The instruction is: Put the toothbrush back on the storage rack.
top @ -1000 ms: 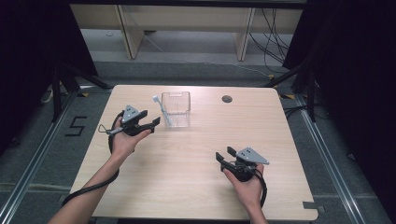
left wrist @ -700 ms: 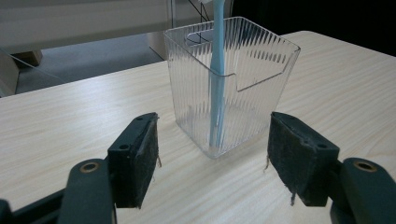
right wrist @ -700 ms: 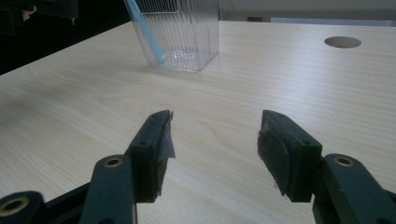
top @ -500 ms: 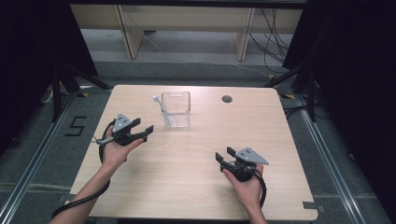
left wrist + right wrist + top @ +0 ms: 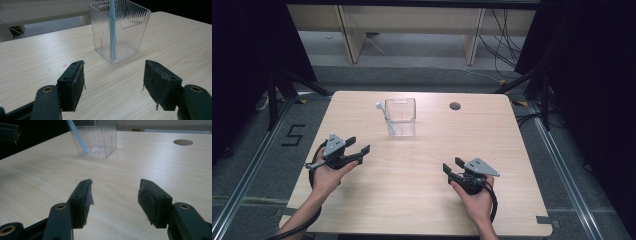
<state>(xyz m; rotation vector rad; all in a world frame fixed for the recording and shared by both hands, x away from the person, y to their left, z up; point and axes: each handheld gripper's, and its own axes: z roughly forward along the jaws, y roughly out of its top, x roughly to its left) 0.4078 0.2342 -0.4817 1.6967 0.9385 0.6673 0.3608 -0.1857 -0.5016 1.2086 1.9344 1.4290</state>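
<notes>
A clear ribbed plastic cup (image 5: 400,117) stands on the far middle of the wooden table (image 5: 422,190). A light blue toothbrush (image 5: 385,119) leans inside it, head up and poking out at the cup's left. In the left gripper view the cup (image 5: 120,30) is just ahead with the toothbrush (image 5: 112,30) upright in it. My left gripper (image 5: 358,146) is open and empty, near the table's left side, short of the cup. My right gripper (image 5: 452,166) rests open and empty at the front right; its view has the cup (image 5: 93,137) far ahead.
A round cable hole (image 5: 455,106) sits in the table's far right part. Beyond the far edge stand shelf legs (image 5: 349,35) and cables on the floor. A "5" is marked on the floor (image 5: 292,135) at the left.
My left gripper has drawn back from the cup toward the near left of the table, leaving the toothbrush standing in the cup. The right gripper has stayed where it was.
</notes>
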